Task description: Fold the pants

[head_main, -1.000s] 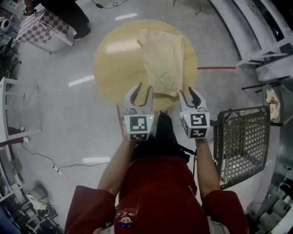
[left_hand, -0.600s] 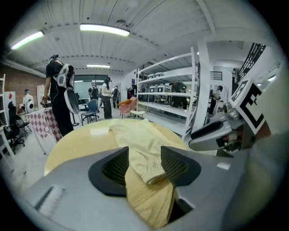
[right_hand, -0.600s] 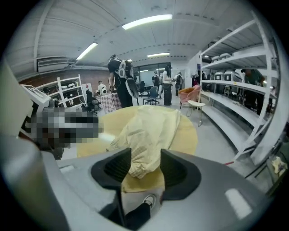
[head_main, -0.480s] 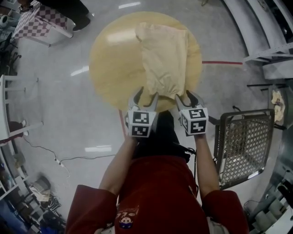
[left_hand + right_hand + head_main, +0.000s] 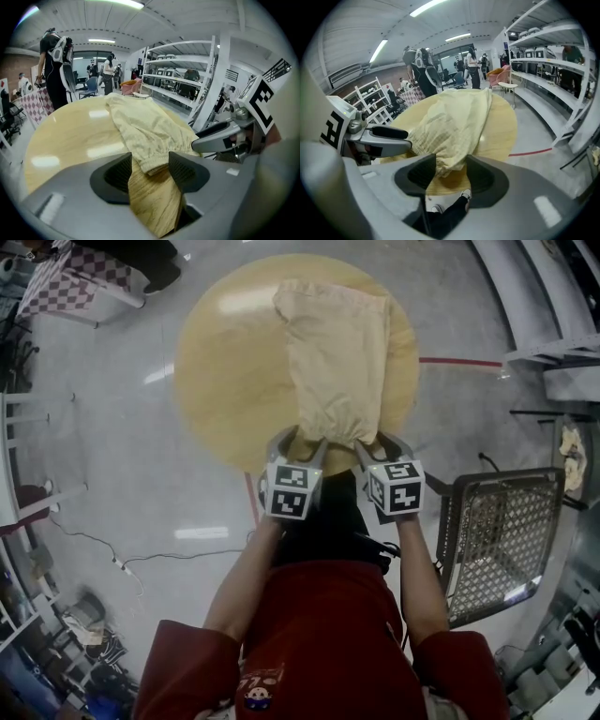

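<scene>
one pair of pants point(image 5: 337, 357), one table point(image 5: 225, 381), two tongs point(image 5: 300, 439) point(image 5: 380, 442).

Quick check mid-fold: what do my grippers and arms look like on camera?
Both the left gripper and right gripper are light grey shells with curved claw-like jaws lined with black ribbed pads. Each carries a white cube printed with black square markers. The arms are bare below short red sleeves. The jaws have just been opening, pants hem between them.

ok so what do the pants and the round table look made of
Pants: pale yellow cloth, matte, probably light cotton; it creases softly, with a fine crinkled weave and a gathered hem. Table: wood or wood-look laminate, can't tell which; grain lines show, and its glossy top carries bright reflections.
</scene>
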A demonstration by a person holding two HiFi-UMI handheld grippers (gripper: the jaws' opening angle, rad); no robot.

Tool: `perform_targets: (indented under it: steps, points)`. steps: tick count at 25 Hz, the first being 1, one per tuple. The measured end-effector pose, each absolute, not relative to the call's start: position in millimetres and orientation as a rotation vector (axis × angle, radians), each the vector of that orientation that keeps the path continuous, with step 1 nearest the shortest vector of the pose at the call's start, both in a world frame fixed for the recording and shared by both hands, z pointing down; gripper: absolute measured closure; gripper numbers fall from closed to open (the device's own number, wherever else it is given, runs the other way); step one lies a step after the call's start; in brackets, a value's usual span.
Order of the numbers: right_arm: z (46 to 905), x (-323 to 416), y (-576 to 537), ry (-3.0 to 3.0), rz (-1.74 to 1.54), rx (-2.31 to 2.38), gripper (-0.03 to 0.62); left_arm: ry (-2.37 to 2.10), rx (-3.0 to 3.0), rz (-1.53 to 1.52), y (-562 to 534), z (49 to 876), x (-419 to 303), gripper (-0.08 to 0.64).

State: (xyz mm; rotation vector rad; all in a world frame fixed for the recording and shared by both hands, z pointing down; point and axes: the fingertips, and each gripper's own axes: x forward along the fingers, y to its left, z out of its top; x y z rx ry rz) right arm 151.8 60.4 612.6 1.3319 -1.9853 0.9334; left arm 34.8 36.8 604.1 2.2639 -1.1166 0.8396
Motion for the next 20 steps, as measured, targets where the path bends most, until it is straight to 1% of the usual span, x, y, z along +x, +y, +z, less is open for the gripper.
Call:
perform_targets:
  steps: [6, 11, 12, 14, 20]
  points:
    - [624.8, 147.1, 60.4, -1.980, 1.060, 1.273, 0.396, -1.083, 2.202, 0.855, 34.7, 618.1, 37.7, 0.304]
    - [627.0, 146.0, 63.0, -1.984, 1.087, 1.257, 0.396, -1.072, 2.222, 0.898, 37.0, 619.9, 44.6, 0.350]
    - [627.1, 143.6, 63.8, -1.991, 1.103, 1.244, 0.404, -1.072, 2.220, 0.896, 37.2, 620.0, 44.8, 0.356]
    - [627.6, 137.8, 65.2, -2.006, 1.150, 1.223, 0.471, -1.079, 2.214, 0.883, 37.1, 619.8, 44.1, 0.373]
    - [622.3, 134.6, 62.7, -2.027, 1.091, 1.216, 0.508, -1.093, 2.239, 0.877, 36.2, 614.4, 41.9, 0.428]
